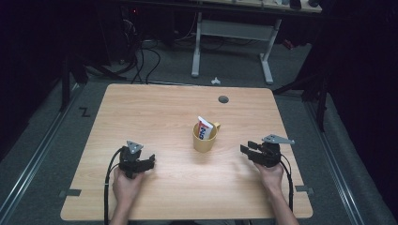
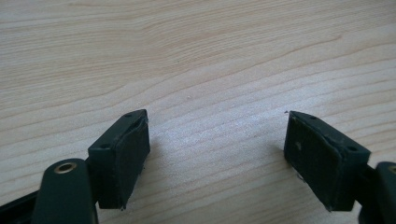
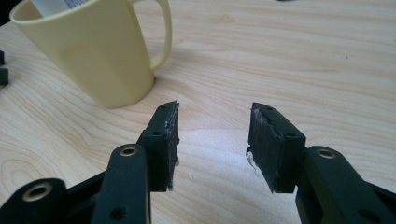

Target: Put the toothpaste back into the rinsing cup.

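Observation:
A pale yellow mug stands upright near the middle of the wooden table, with a white, red and blue tube leaning inside it. The right gripper view shows that mug at the upper left, its handle turned to the right. My left gripper rests low at the front left, held by a hand, open over bare wood. To the right of the mug, my right gripper is open and empty, pointing left toward the mug.
A round cable hole sits near the table's far edge. Beyond the table stand a white desk frame and loose cables on grey floor. Black cables trail from both grippers toward the front edge.

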